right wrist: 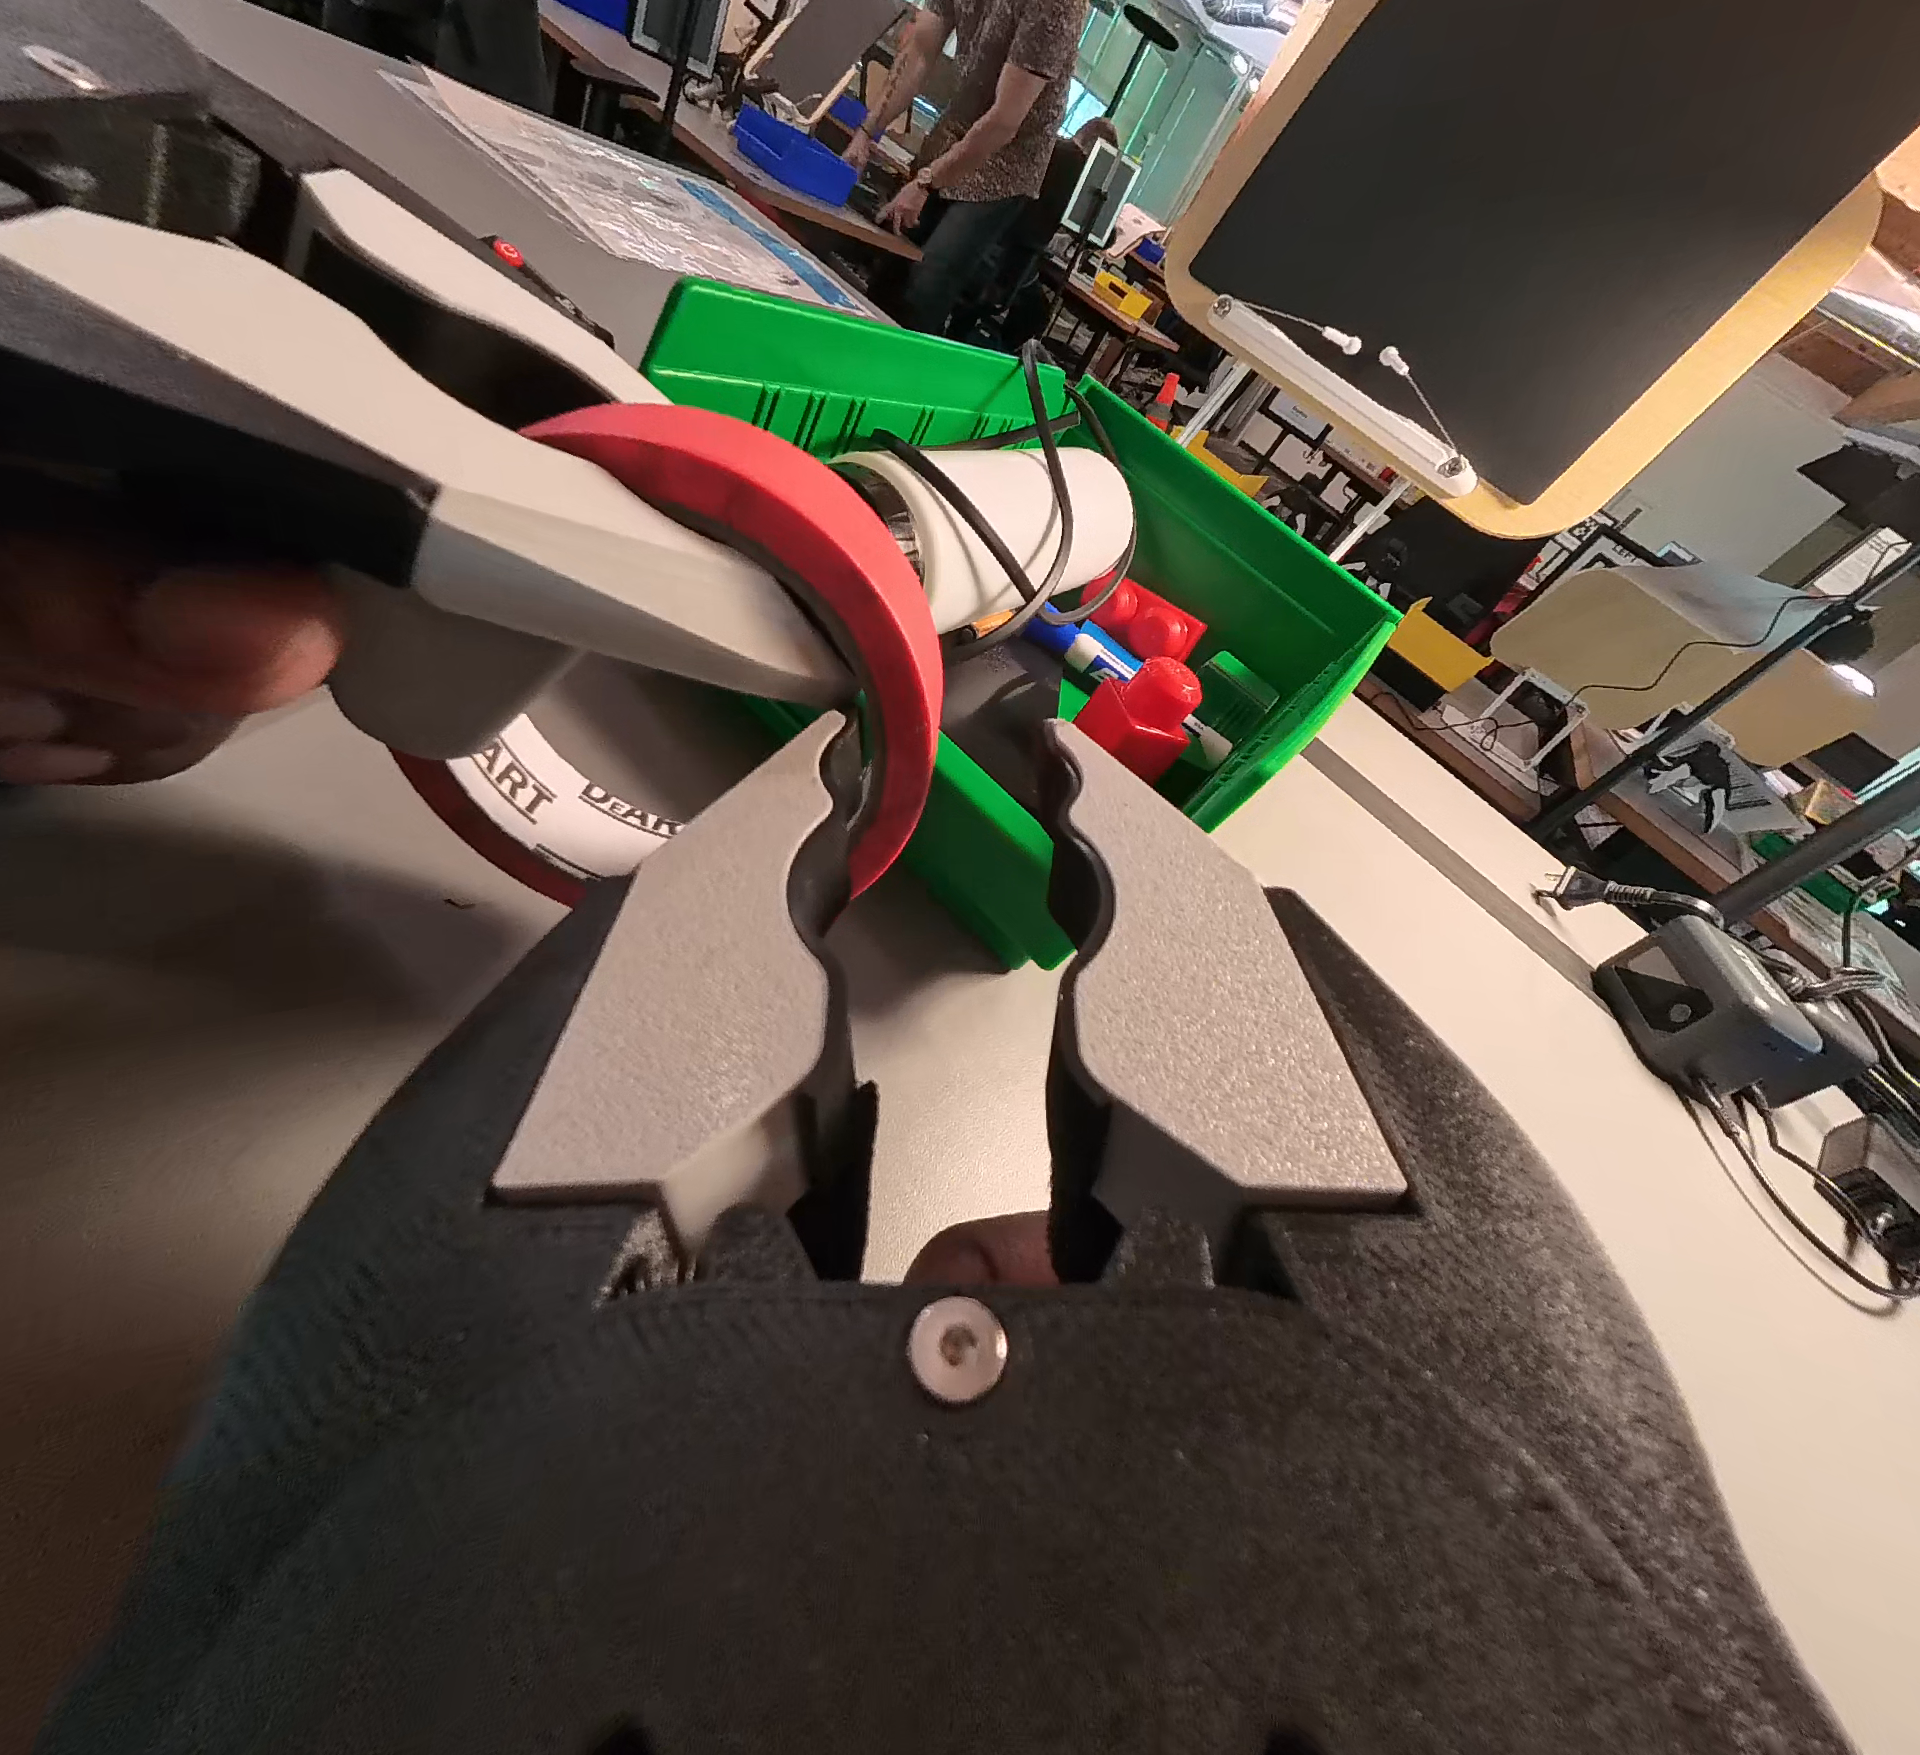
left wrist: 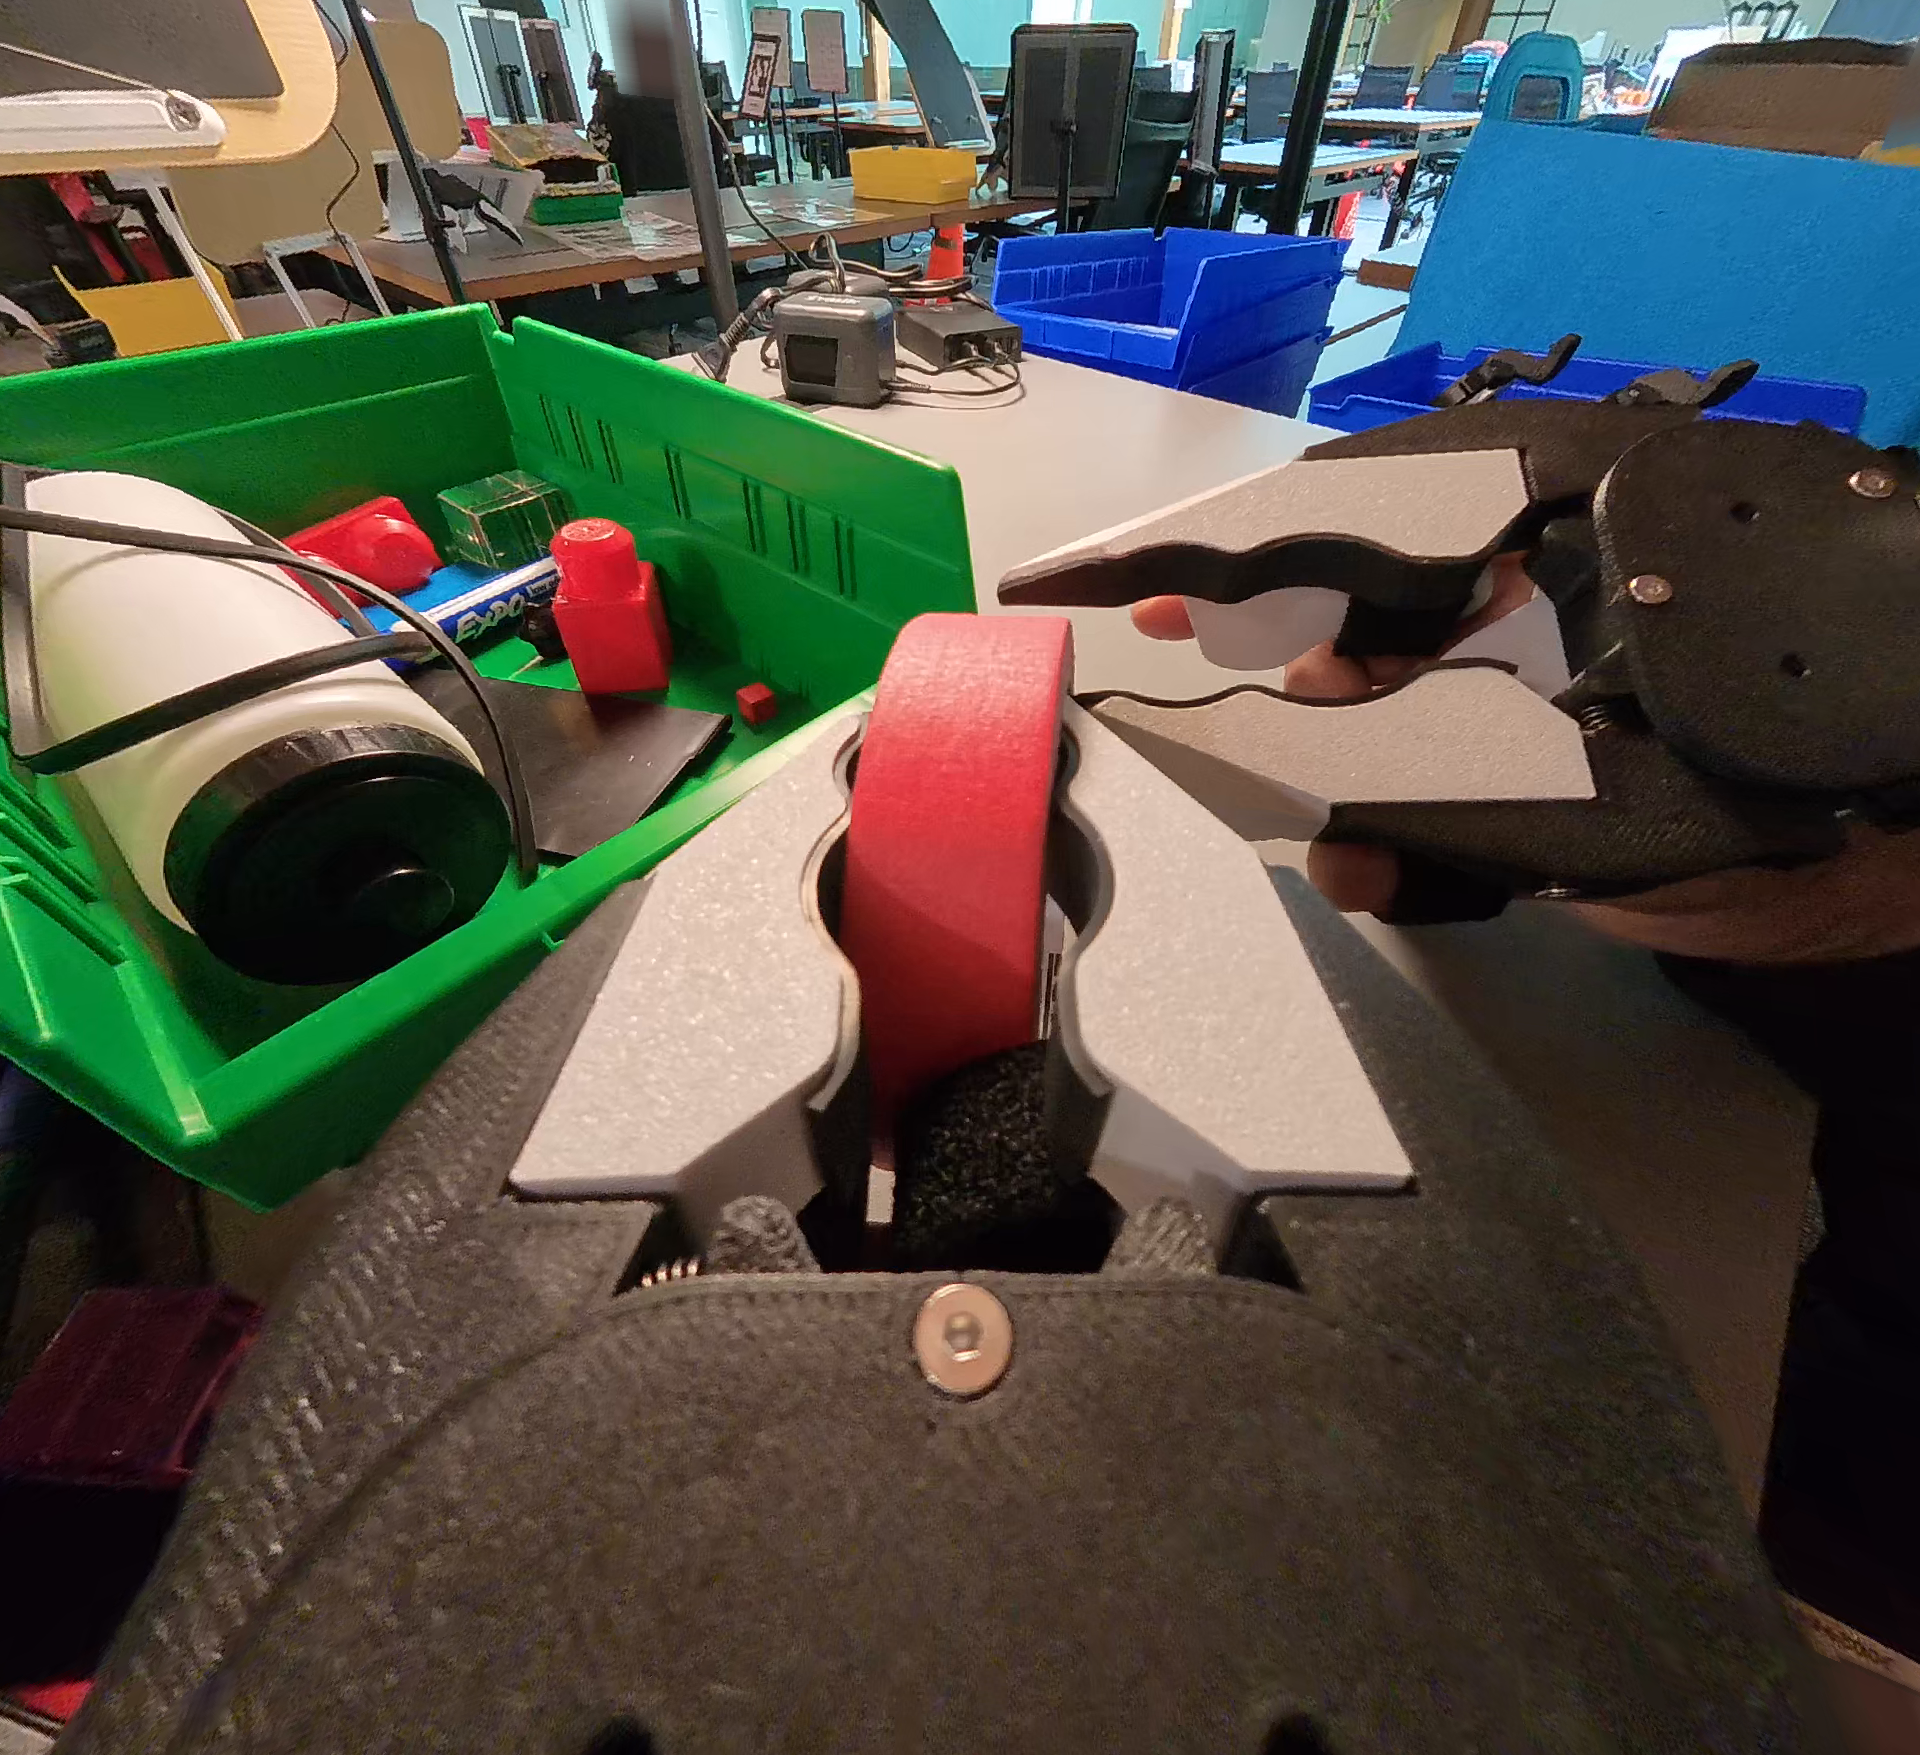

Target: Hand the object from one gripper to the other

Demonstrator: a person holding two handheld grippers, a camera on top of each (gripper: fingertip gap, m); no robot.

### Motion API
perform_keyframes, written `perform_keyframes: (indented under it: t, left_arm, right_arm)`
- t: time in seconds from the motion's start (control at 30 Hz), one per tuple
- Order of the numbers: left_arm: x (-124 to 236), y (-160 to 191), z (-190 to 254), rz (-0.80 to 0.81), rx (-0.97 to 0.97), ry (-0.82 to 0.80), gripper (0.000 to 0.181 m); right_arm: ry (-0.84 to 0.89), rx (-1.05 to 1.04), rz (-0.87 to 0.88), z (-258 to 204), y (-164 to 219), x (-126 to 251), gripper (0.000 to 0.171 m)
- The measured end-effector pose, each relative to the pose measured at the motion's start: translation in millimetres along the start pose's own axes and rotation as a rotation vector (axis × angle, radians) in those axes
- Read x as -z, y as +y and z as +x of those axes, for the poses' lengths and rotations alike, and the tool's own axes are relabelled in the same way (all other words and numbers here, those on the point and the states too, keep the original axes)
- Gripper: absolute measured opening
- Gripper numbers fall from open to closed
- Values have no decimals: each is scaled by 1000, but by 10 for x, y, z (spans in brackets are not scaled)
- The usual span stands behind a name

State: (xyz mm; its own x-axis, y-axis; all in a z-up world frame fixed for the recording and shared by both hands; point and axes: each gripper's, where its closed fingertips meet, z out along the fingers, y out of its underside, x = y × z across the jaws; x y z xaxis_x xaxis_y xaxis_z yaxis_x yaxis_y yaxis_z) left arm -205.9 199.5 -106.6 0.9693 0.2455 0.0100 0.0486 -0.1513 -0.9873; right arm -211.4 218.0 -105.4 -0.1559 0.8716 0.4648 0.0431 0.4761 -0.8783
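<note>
One handover step was clearly behind you and the main one was not: your left gripper had its jaws clamped on the red tape roll, pinching the band of the ring from both sides and holding it on edge in the air above the worktop, just beside the green bin. Your right gripper had its jaws spread and carried nothing. By my reading the receiving grasp was not yet made; closing the right jaws on the roll and then letting go with the left were both left to do.

The left wrist view showed the right gripper coming in from the side with its lower finger at the roll's far rim, but not whether it touched. The right wrist view settled more: the roll ran down between the right jaws, close against the left-hand finger, with the other finger standing apart. That view also showed the roll's white printed core. Only the left view laid open the bin's contents, a white cylinder and a red block among them.
</note>
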Motion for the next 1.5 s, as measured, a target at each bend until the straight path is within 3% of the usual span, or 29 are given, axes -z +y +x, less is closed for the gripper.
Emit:
perform_keyframes:
  t: [1.0, 1.23, 1.5]
  left_arm:
    - [-14, 49, -4, -29, -26, -14, 30]
    - [-7, 28, 13, -15, -18, -1, 30]
    - [-1, 2, 25, -1, -6, 11, 30]
  right_arm:
    - [12, 83, -57, -69, 102, -58, 25]
    - [-8, 194, -132, -182, 234, -116, 33]
    - [-44, 83, -99, -188, 175, -91, 33]
